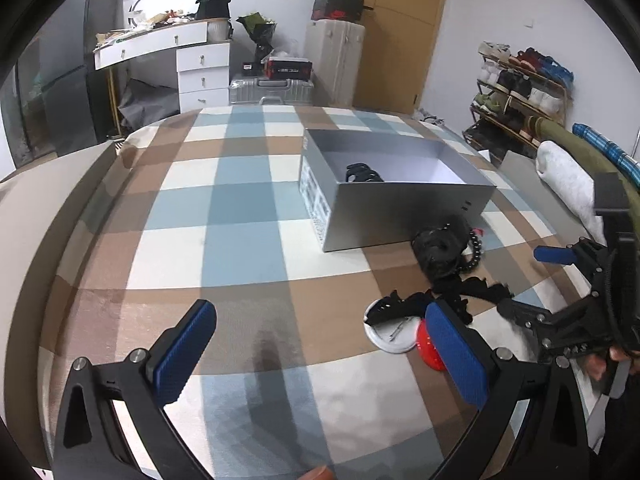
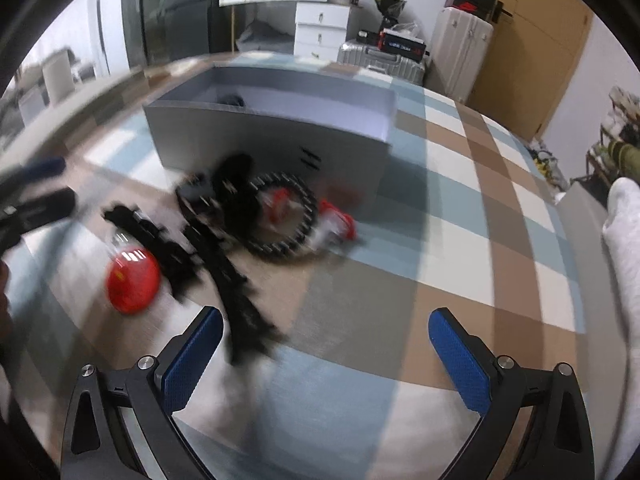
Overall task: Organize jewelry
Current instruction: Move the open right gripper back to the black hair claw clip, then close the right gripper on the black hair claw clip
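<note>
- The left wrist view is sharp: the grey box (image 1: 394, 196) stands open on the checked bed cover (image 1: 224, 216), with a black claw clip (image 1: 362, 173) lying inside at its near left corner.
- The right wrist view is blurred, yet only it shows the black bead bracelet (image 2: 286, 216) as a full ring, with small red-and-white pieces (image 2: 334, 224) inside and beside it.
- Only the left view shows a white disc (image 1: 386, 334) beside the red disc (image 1: 428, 346), partly under a black toothed strip (image 1: 400, 306).
- The jewelry pile lies on the cover just in front of the box, near its right end; a dark bundle (image 1: 438, 246) almost touches the box wall.
- The left tongs (image 1: 320, 348) are wide open and empty; their right pad hides part of the red disc.
- The right tongs (image 2: 326, 350) are wide open and empty, with a toothed strip's end close to the left pad.
- In the left view the right tongs reach in from the right edge, over the cover beside the pile.
- Around: white drawers (image 1: 202, 76), a silver suitcase (image 1: 270, 90), a shoe rack (image 1: 520, 88), and a wooden door (image 1: 400, 32).
</note>
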`<state>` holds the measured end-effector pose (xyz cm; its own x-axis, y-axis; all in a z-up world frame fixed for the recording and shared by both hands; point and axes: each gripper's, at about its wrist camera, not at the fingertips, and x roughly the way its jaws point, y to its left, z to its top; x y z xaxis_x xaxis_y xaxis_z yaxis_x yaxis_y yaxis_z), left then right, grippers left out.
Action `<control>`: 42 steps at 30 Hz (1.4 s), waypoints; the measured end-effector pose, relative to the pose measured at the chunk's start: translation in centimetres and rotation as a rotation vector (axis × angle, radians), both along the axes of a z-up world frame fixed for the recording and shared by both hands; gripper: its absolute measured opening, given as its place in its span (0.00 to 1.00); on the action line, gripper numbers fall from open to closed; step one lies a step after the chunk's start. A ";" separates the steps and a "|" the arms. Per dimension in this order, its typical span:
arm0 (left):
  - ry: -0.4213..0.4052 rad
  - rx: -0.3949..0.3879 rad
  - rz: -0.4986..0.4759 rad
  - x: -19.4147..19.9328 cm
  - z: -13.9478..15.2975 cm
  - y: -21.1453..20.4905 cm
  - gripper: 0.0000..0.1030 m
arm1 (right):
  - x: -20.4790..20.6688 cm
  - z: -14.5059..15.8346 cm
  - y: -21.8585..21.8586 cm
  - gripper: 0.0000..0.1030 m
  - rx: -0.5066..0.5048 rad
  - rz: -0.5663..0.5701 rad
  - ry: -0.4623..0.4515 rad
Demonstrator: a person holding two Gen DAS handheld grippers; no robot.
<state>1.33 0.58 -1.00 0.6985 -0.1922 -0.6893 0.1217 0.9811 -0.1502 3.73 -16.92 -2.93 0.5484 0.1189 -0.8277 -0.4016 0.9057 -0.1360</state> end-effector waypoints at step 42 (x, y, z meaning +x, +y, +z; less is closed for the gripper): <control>0.018 -0.001 -0.011 0.0 -0.1 -0.1 0.99 | 1.1 -0.8 2.2 1.00 0.116 -0.016 0.056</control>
